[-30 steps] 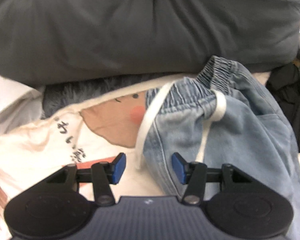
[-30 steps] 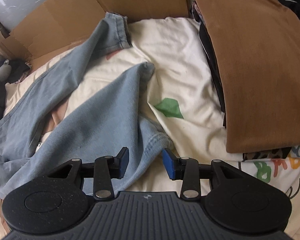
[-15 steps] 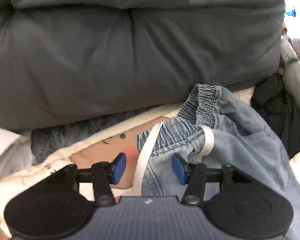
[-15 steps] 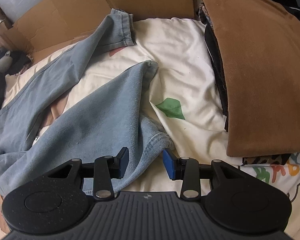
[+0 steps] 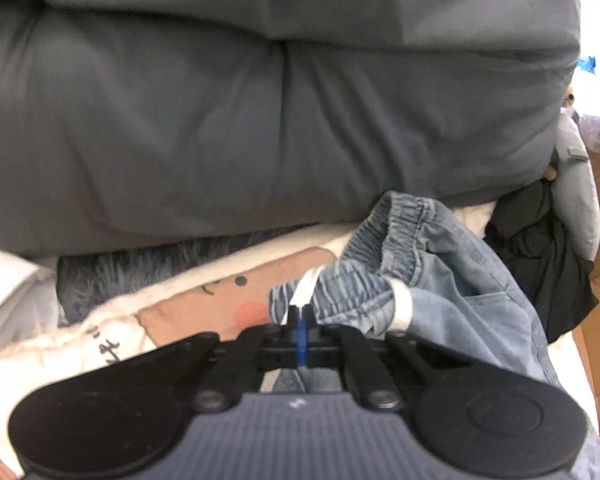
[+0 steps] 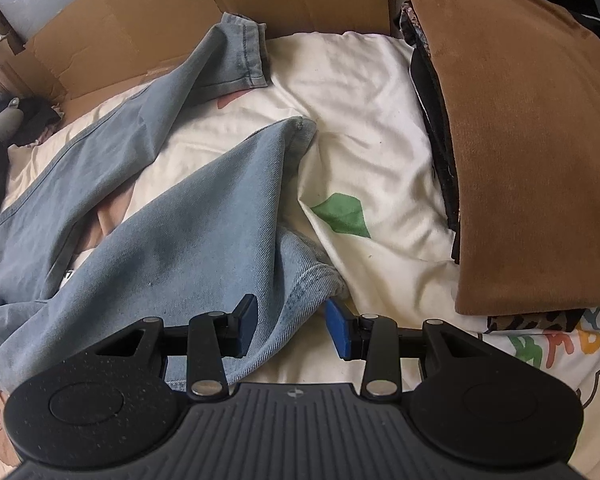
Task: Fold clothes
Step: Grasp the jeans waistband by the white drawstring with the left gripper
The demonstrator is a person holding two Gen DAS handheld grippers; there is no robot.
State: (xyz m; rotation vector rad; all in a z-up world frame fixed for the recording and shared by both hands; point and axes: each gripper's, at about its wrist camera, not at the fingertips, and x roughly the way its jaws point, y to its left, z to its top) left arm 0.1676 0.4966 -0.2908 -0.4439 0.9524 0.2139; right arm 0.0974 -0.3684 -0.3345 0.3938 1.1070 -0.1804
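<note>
Light blue jeans lie spread on a cream printed bedcover (image 6: pixel 360 92). In the left wrist view their elastic waistband (image 5: pixel 384 240) with a white drawstring (image 5: pixel 306 286) bunches up in front of my left gripper (image 5: pixel 300 322), whose blue pads are shut on the waistband edge and the drawstring. In the right wrist view two jeans legs (image 6: pixel 204 216) run away to the upper left. My right gripper (image 6: pixel 292 324) stands open low over the nearer leg's hem (image 6: pixel 316 276); flat denim lies between its fingers (image 6: pixel 342 334) and the pads do not press on it.
A big grey duvet (image 5: pixel 260 100) fills the far side behind the waistband, with dark clothes (image 5: pixel 540 264) to its right. A stack of folded clothes topped by a brown garment (image 6: pixel 520 152) lies right of the legs. Flattened cardboard (image 6: pixel 180 12) stands behind the bed.
My left gripper has closed from open onto the waistband and drawstring, and has lifted and tilted so more of the duvet shows. The right gripper has stayed still and open.
</note>
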